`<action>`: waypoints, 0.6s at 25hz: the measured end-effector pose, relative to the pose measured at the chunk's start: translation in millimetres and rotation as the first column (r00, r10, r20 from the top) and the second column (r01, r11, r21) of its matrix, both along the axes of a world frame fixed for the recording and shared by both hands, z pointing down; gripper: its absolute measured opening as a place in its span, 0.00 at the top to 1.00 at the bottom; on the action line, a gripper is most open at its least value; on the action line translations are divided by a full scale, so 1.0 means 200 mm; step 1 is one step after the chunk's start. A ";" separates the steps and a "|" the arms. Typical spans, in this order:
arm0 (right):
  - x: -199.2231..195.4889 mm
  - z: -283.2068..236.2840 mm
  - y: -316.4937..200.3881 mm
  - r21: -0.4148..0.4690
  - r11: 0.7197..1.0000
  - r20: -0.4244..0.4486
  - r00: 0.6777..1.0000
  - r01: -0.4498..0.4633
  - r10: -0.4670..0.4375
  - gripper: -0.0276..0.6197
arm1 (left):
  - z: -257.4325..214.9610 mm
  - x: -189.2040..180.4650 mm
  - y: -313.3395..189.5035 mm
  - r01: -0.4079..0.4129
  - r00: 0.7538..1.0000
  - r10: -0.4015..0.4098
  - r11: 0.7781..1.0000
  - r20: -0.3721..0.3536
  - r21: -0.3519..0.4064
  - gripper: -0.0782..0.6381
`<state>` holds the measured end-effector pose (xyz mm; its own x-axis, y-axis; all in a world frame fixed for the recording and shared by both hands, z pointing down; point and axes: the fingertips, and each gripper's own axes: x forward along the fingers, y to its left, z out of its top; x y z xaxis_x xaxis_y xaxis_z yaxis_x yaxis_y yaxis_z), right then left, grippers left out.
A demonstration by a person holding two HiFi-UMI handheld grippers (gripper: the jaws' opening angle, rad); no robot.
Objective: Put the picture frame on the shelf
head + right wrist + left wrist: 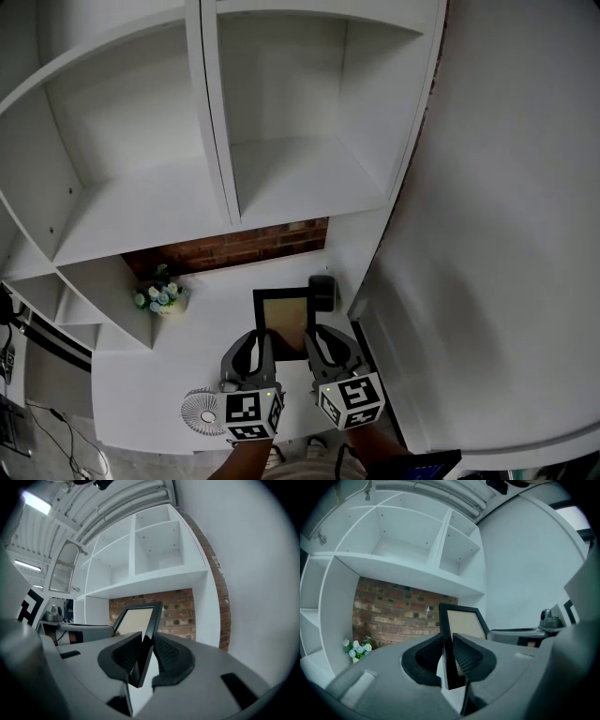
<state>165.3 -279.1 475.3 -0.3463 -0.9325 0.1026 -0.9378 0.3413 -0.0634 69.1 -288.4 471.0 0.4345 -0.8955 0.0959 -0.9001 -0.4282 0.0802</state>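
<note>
A black picture frame (pixel 283 317) with a tan centre is held between my two grippers, over the white counter (pixel 216 309). My left gripper (pixel 261 337) is shut on the frame's left edge and my right gripper (pixel 319 334) on its right edge. In the left gripper view the frame (pixel 461 620) stands upright between the ribbed pads (pixel 466 656). The right gripper view shows the frame (pixel 136 620) tilted, its edge pinched between the pads (pixel 164 653). The white shelf unit (pixel 141 202) rises ahead, with empty compartments (pixel 300 173).
A brick wall (pixel 234 246) backs the counter under the shelf. A small pot of flowers (pixel 161 296) stands at the left, and a small white fan (pixel 201 411) lies near the front edge. A dark object (pixel 322 292) sits by the frame's far right corner. A white wall (pixel 506 234) closes the right side.
</note>
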 end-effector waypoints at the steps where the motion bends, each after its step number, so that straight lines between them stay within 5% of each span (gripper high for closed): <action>1: -0.03 -0.05 0.01 0.022 1.000 -0.002 1.000 0.016 -0.016 0.83 | -0.04 -0.02 0.01 0.005 1.000 -0.005 1.000 -0.005 0.016 0.79; 15: -0.46 -0.54 0.07 0.233 0.950 -0.064 0.978 0.207 -0.197 0.82 | -0.50 -0.45 0.14 0.117 0.992 -0.105 0.966 -0.064 0.229 0.79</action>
